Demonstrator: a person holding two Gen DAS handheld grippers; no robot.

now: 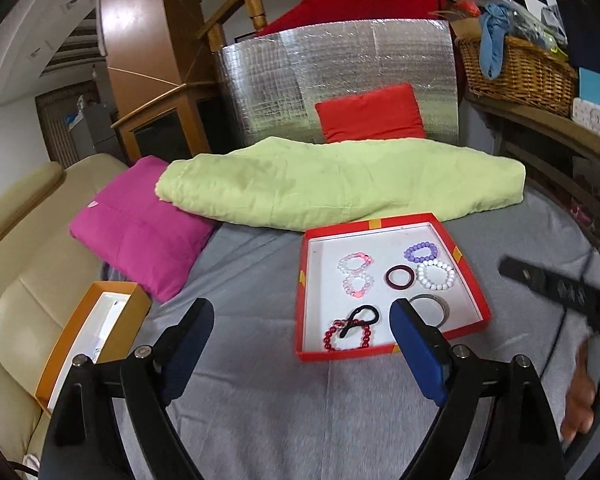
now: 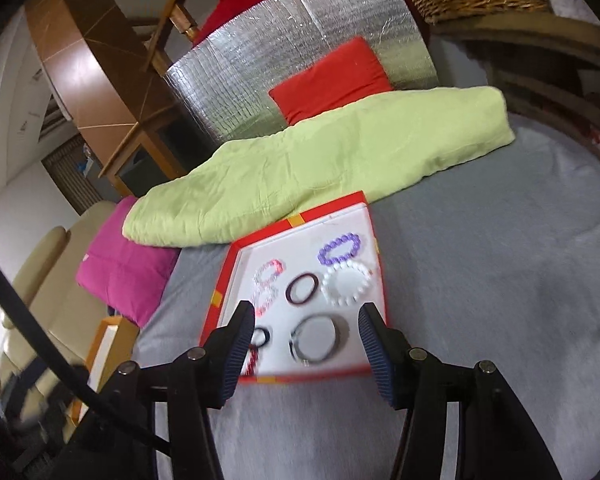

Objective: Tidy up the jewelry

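A red tray (image 1: 340, 354) with a white floor lies on the grey sheet. It holds a purple bead bracelet (image 1: 420, 251), a white bead bracelet (image 1: 436, 275), a dark ring (image 1: 399, 277), two pink-white bracelets (image 1: 355, 263), a silver bangle (image 1: 432, 308), a black hair tie (image 1: 362, 316) and a red bead bracelet (image 1: 348, 336). My left gripper (image 1: 302, 312) hangs open and empty at the tray's near left corner. My right gripper (image 2: 306, 314) is open above the tray's (image 2: 300, 216) near end. The silver bangle (image 2: 318, 338) shows between its fingers, untouched.
An orange box (image 1: 96, 328) with a white inside sits at the left by a beige sofa (image 1: 24, 280). A green blanket (image 1: 340, 184), a pink cushion (image 1: 140, 228) and a red cushion (image 1: 370, 114) lie beyond the tray. A wicker basket (image 1: 516, 68) stands at back right.
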